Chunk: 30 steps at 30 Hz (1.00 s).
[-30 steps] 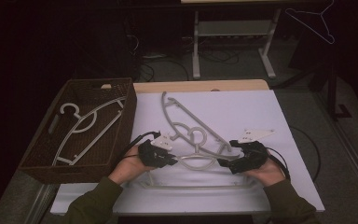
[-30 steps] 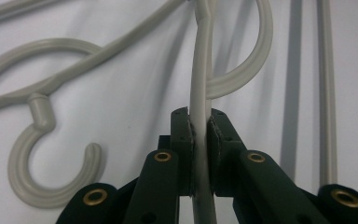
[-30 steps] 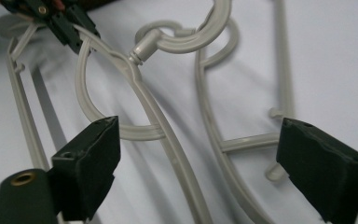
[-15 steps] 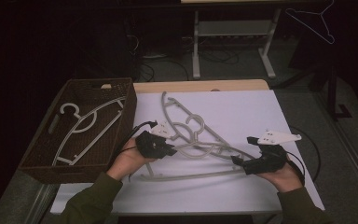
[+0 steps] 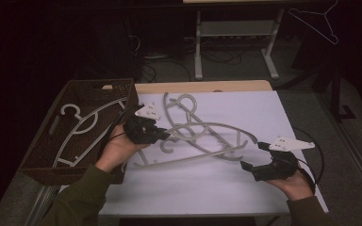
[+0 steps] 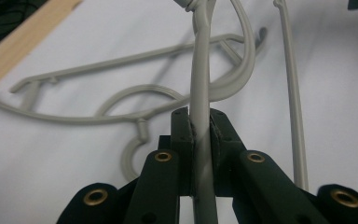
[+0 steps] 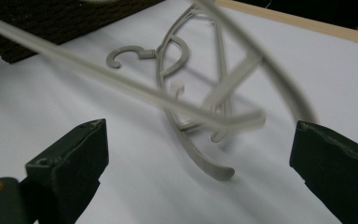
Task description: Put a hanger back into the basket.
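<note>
My left gripper (image 5: pixel 162 135) is shut on a grey plastic hanger (image 5: pixel 193 159) and holds it tilted above the white table (image 5: pixel 264 113). In the left gripper view the jaws pinch the hanger's bar (image 6: pixel 200 140). A second grey hanger (image 5: pixel 185 101) lies flat on the table behind it, and shows as well in the left gripper view (image 6: pixel 98 114) and the right gripper view (image 7: pixel 186 140). My right gripper (image 5: pixel 253 156) is open near the held hanger's right end, apart from it. In the right gripper view (image 7: pixel 200 133) the jaws stand wide apart, with the blurred held hanger (image 7: pixel 168 102) passing beyond them.
A dark woven basket (image 5: pixel 42 169) stands at the table's left edge with a pale hanger (image 5: pixel 75 129) lying inside. A metal stand (image 5: pixel 235 28) and a wire hanger (image 5: pixel 318 19) are behind the table. Cables trail from both grippers.
My right gripper has let go of the hanger, opened and drawn back to the right. My left gripper has carried the hanger up and leftward, toward the basket.
</note>
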Available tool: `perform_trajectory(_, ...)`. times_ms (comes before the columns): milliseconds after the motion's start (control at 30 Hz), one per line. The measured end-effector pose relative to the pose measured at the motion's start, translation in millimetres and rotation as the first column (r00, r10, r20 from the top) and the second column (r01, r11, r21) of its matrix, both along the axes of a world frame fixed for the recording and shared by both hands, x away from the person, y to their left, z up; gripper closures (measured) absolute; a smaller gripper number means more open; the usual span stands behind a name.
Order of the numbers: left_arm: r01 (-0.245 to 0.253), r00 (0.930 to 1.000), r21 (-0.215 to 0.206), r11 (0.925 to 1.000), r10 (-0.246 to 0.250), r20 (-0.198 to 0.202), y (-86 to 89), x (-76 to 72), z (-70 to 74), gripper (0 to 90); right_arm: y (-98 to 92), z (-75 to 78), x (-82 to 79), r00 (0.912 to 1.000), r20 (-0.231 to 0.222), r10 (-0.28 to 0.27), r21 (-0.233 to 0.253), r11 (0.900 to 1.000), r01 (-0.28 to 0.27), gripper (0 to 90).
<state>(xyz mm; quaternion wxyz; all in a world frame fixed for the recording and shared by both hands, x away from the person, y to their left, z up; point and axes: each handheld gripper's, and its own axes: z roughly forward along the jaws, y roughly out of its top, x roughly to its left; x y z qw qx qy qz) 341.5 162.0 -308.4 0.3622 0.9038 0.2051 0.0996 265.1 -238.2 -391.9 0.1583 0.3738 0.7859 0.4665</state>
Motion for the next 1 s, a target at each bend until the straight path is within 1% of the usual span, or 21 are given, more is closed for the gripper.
perform_trajectory(33,-0.010,0.9999,0.004,0.9999,0.010,0.010,5.4,2.8,5.4,82.7,-0.8,-0.7,-0.1,1.0000,-0.001,0.000,0.000,1.000,0.000,2.8)
perform_trajectory(100,-0.016,0.9998,0.005,0.9999,0.016,0.013,8.4,3.8,7.9,82.7,-0.9,-1.3,-0.2,1.0000,-0.002,-0.002,0.001,1.000,0.002,2.2)
perform_trajectory(133,-0.033,0.9993,0.001,0.9995,0.033,0.016,15.1,5.9,11.7,82.6,-0.5,-2.5,-0.1,1.0000,-0.002,-0.007,-0.001,1.000,0.007,1.9)
perform_trajectory(267,-0.072,0.9970,-0.002,0.9974,0.072,0.028,30.1,8.9,18.1,82.6,2.3,-5.3,0.4,1.0000,-0.003,0.000,-0.007,1.000,0.000,1.0)
perform_trajectory(333,-0.086,0.9959,-0.005,0.9962,0.087,0.027,37.3,10.3,21.1,82.6,3.7,-6.4,0.7,1.0000,-0.006,0.002,-0.011,1.000,-0.002,1.0)
perform_trajectory(400,-0.104,0.9941,-0.015,0.9945,0.104,0.032,46.9,12.0,25.7,82.6,4.7,-6.9,1.0,1.0000,-0.009,0.004,-0.012,1.000,-0.004,0.9)
perform_trajectory(533,-0.141,0.9889,-0.029,0.9896,0.142,0.043,65.5,14.6,36.0,82.6,5.7,-8.0,1.4,1.0000,0.000,0.000,-0.012,1.000,0.000,0.3)
perform_trajectory(600,-0.162,0.9853,-0.038,0.9860,0.164,0.047,75.6,16.5,40.8,82.6,5.9,-8.9,1.5,0.9999,0.003,-0.011,-0.004,1.000,0.011,0.0)
perform_trajectory(733,-0.204,0.9764,-0.049,0.9778,0.207,0.062,97.5,20.0,48.9,82.6,5.1,-9.8,2.2,0.9999,0.010,-0.011,-0.002,1.000,0.011,0.0)
perform_trajectory(833,-0.238,0.9677,-0.062,0.9692,0.242,0.069,115.5,22.2,52.5,82.6,5.1,-10.0,2.5,0.9999,0.010,-0.012,-0.001,1.000,0.012,0.0)
perform_trajectory(867,-0.255,0.9637,-0.068,0.9646,0.259,0.064,121.7,22.5,53.4,82.6,5.1,-10.0,2.5,0.9999,0.010,-0.013,0.000,1.000,0.013,0.0)
perform_trajectory(967,-0.290,0.9529,-0.076,0.9539,0.296,0.068,140.5,23.2,55.5,82.6,5.6,-10.6,2.6,0.9999,0.006,-0.011,0.000,1.000,0.011,0.0)
perform_trajectory(1000,-0.290,0.9529,-0.076,0.9539,0.296,0.068,140.5,23.2,55.5,82.6,5.6,-10.6,2.6,0.9999,0.006,-0.011,0.000,1.000,0.011,0.0)
